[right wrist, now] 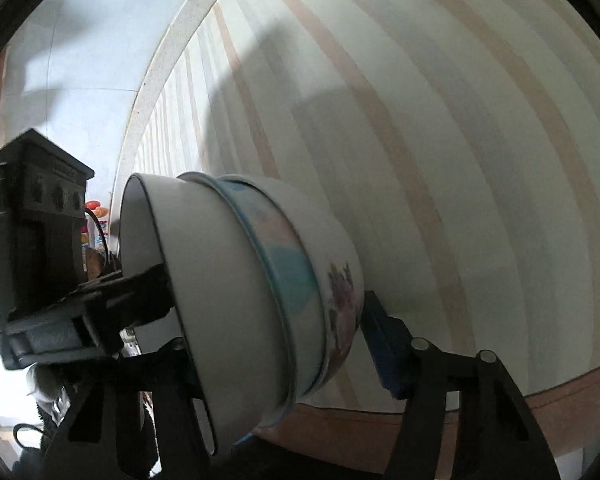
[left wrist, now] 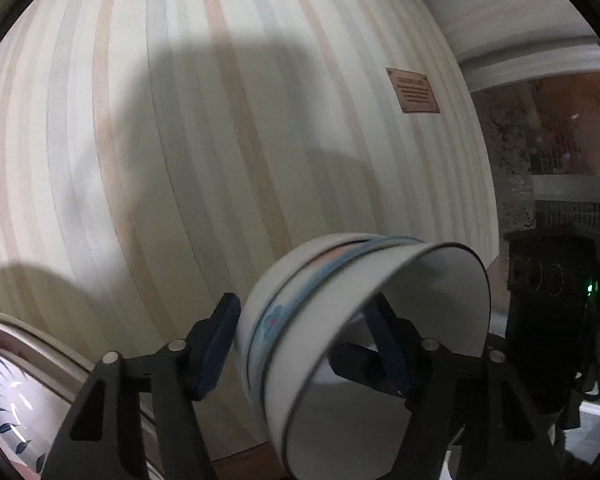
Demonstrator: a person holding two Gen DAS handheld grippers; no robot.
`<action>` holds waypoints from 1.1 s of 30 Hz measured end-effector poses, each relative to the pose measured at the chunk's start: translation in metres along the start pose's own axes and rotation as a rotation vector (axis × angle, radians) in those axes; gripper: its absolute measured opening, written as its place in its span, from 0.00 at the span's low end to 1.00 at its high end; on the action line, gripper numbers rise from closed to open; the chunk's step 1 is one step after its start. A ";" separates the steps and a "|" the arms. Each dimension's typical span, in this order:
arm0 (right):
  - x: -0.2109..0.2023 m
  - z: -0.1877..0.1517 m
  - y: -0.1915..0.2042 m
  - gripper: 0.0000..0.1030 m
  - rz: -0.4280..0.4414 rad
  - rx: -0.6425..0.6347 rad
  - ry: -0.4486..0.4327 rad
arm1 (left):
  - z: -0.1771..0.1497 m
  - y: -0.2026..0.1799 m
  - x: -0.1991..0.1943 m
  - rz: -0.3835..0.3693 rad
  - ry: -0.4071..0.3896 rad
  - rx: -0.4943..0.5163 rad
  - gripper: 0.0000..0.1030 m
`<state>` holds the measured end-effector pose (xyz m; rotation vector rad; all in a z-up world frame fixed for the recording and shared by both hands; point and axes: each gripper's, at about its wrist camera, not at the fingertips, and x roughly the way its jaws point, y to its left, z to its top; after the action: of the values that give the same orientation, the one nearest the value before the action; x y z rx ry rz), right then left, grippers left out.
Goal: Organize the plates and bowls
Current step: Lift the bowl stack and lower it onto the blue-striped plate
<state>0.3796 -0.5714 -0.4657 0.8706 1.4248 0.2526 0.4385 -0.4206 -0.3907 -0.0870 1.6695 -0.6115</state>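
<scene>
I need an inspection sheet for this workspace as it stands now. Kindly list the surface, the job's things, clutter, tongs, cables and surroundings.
Surface: striped table top, pale, partly in shadow.
Job's things: stack of bowls, three nested, tipped on its side above the table; patterned plate at the lower left edge.
Clutter: small brass plaque fixed to the table.
Tongs: left tongs and right tongs both clamp the stack, one finger inside, one at the base.
Cables: black cable by the left gripper's body.
Surroundings: pale tiles beyond the table edge; the rest is too blurred to tell.
</scene>
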 end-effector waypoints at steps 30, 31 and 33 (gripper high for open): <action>-0.001 -0.009 0.063 0.62 0.020 -0.085 0.050 | -0.030 0.024 -0.063 0.067 -0.109 -0.109 0.60; 0.001 -0.009 0.069 0.62 0.022 -0.094 0.057 | -0.033 0.029 -0.067 0.068 -0.114 -0.118 0.60; 0.008 -0.010 0.082 0.62 0.026 -0.111 0.080 | -0.039 0.040 -0.076 0.071 -0.127 -0.149 0.60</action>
<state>0.3997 -0.5071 -0.4173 0.7955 1.4600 0.3865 0.4292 -0.3433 -0.3373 -0.1701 1.5860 -0.4187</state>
